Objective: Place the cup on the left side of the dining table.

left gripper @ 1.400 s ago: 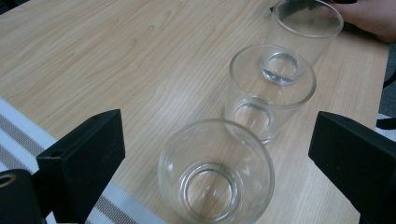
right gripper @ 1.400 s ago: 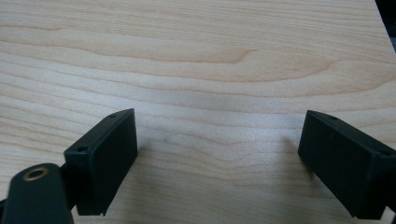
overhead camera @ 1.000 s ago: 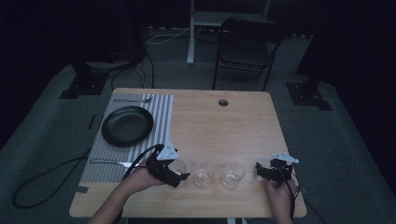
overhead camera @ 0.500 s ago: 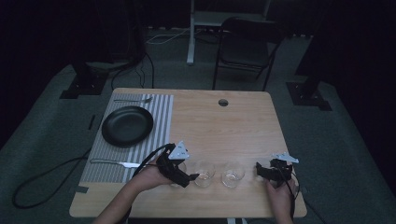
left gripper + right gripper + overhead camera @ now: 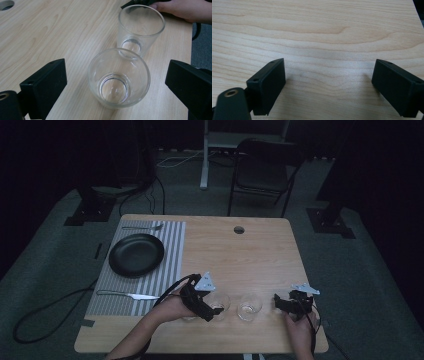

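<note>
The left gripper [image 5: 115, 82] is straddling the near glass [image 5: 119, 78], its fingers [image 5: 43, 85] spread wide on either side and not yet touching it. A second glass [image 5: 140, 27] is standing just behind, both on the counter [image 5: 260, 255]. The step looks like a reach-to-grasp (closing squarely is what comes next). The right gripper [image 5: 329, 82] is hanging released over bare wood.

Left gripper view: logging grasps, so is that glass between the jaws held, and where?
Not held. The left hand-held gripper is open, jaws either side of the near glass, clear of its walls.
</note>
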`<action>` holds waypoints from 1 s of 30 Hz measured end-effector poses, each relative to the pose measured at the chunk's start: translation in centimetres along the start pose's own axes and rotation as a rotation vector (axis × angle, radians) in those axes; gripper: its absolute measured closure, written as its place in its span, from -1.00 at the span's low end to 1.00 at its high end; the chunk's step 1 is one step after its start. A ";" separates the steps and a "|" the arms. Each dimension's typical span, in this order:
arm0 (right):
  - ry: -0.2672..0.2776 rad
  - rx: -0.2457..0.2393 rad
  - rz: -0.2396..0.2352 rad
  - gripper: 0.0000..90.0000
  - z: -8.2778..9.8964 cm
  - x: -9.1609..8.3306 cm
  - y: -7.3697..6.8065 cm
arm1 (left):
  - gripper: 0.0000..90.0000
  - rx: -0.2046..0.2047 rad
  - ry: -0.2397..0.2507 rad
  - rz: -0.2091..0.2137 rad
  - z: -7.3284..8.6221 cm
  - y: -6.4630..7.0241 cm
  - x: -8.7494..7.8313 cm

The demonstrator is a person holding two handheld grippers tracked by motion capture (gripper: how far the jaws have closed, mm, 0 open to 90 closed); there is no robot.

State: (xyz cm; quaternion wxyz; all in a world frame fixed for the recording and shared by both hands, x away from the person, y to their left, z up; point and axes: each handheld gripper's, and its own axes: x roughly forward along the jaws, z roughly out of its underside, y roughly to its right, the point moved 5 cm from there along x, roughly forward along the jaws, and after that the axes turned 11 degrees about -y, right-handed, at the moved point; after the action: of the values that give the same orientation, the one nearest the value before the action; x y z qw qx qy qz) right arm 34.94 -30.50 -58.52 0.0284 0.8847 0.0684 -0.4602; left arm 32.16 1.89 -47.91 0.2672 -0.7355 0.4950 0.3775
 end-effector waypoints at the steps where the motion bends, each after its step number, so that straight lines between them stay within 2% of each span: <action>1: 0.000 0.000 0.000 -0.75 0.0 0.0 0.0 | -0.91 0.004 -0.005 0.003 -0.1 0.1 0.1; 14: 0.000 0.000 0.000 -0.75 0.0 0.0 0.0 | -0.91 0.027 -0.029 0.020 -1.9 0.5 1.6; 30: 0.000 0.000 0.000 -0.75 0.0 0.0 0.0 | -0.91 0.084 -0.076 0.054 -4.6 1.9 4.2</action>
State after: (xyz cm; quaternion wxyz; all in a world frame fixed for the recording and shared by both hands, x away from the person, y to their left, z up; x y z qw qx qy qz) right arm 34.94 -30.50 -58.52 0.0285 0.8847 0.0683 -0.4602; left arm 32.66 -4.55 -48.72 0.3061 -0.6953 0.5196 0.3911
